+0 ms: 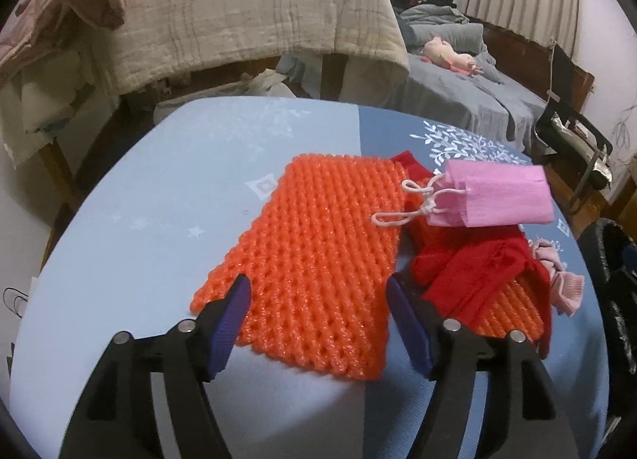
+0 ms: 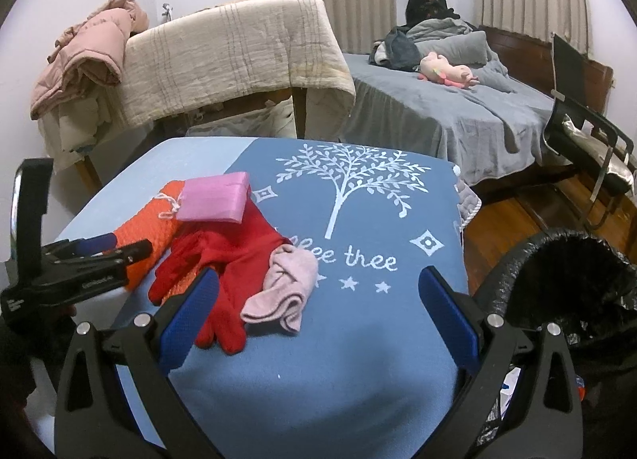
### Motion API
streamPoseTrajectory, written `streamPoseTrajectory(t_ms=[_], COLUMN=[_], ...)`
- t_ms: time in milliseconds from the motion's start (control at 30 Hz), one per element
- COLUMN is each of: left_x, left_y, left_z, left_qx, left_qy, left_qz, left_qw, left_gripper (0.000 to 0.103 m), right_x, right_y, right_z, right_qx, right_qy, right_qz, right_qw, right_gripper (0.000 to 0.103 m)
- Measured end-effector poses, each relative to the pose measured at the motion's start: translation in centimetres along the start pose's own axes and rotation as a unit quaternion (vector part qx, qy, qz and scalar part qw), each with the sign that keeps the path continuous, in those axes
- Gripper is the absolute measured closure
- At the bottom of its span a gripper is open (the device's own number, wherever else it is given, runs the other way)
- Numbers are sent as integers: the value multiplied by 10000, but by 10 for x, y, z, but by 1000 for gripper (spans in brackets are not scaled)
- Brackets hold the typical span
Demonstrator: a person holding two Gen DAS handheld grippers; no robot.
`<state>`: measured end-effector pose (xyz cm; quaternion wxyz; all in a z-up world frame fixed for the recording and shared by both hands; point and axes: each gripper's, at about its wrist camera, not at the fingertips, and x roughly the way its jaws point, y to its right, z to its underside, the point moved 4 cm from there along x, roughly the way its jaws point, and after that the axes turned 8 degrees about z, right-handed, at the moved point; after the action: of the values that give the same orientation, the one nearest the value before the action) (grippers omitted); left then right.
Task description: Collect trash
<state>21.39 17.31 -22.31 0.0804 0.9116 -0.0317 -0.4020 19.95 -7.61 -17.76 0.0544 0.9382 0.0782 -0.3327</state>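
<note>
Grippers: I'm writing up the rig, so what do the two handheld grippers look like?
Both are matte black plastic. The left gripper has two tapering fingers with purple-blue ribbed pads and round silver pivot pins. The right gripper has the same build, with brighter blue pads. Seen from the right wrist, the left one's side carries small white lettering, too small to read. No cables or sleeves show.

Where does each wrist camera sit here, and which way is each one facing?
Left wrist: on the left gripper, low over the orange foam net; its own open fingers show.
Right wrist: on the right gripper, facing across the blue cloth, bin at right; its open fingers and the left gripper show.
Shared: net, pink bag, red gloves, bed.
</note>
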Motion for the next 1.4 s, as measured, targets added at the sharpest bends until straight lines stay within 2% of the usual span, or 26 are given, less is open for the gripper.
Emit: streamPoseTrajectory(t_ms=[100,133,167,200,300,400,667,733,867,933,1000,1100,1167,1400], left_x=[3,3,3,2,0,-3,-21,-24,-31,-33,-35,-39,-42,-59], left_y=[2,1,1,-2,-11,-15,-21,-22,-27,-28,-27,-26,-23,-7], left_z=[1,2,1,1,-1,-2,-15,-19,-26,-28,-29,-30,-32,-38], left_qx=[63,63,52,3,-214,-304,-400,-377,-363,-349,-334,-314,-291,-166], left_qy=[-49,-45,-39,-21,51,111,435,506,619,643,669,699,718,832], left_qz=[-6,5,42,43,109,79,19,-15,-54,-57,-55,-52,-72,42], left_qw=[10000,10000,10000,10000,9997,9994,9983,9980,9974,9973,9972,9970,9970,9964], left_gripper=[35,39,53,62,78,88,89,89,89,89,89,89,89,89], right_x=[3,3,4,4,5,7,35,43,61,67,70,65,60,23], right_y=[-3,-5,-7,-9,-15,-24,-50,-55,-62,-67,-71,-76,-77,-67], right_z=[-4,-5,-7,-8,-16,-26,-50,-52,-49,-46,-44,-42,-43,-51], right_qx=[-28,-32,-42,-54,-76,-88,-60,-75,-162,-221,-276,-336,-340,-205], right_qy=[17,24,41,57,133,220,177,112,-118,-245,-349,-399,-360,-80], right_qz=[-15,-29,-45,-58,-129,-228,-466,-474,-504,-582,-724,-964,-1045,-1240], right_qw=[10000,10000,10000,10000,9998,9995,9987,9988,9985,9978,9964,9940,9933,9920], right_gripper=[5,5,5,5,5,5,6,10,27,39,61,83,89,92])
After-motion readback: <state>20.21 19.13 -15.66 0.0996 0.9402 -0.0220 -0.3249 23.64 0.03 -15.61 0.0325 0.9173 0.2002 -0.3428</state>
